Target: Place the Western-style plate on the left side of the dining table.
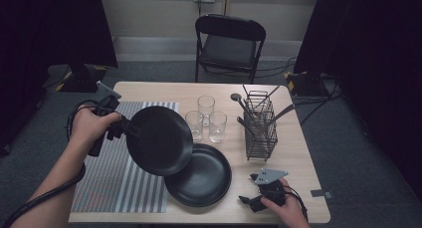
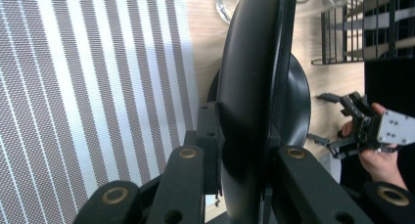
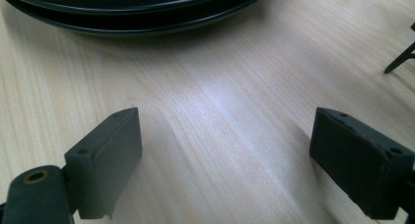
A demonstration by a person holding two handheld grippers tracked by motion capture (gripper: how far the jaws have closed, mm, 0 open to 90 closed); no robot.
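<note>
- We see a black pan above a second black pan.
- Our placemat has grey and white stripes.
- Our table is pale wood.
- Our wire rack is dark.

Dim overall, dark at room edges. Pale glare on table wood. Soft shadow beneath black plate. Striped mat sharp; near jaws blurred. Slight softness throughout high view.
</note>
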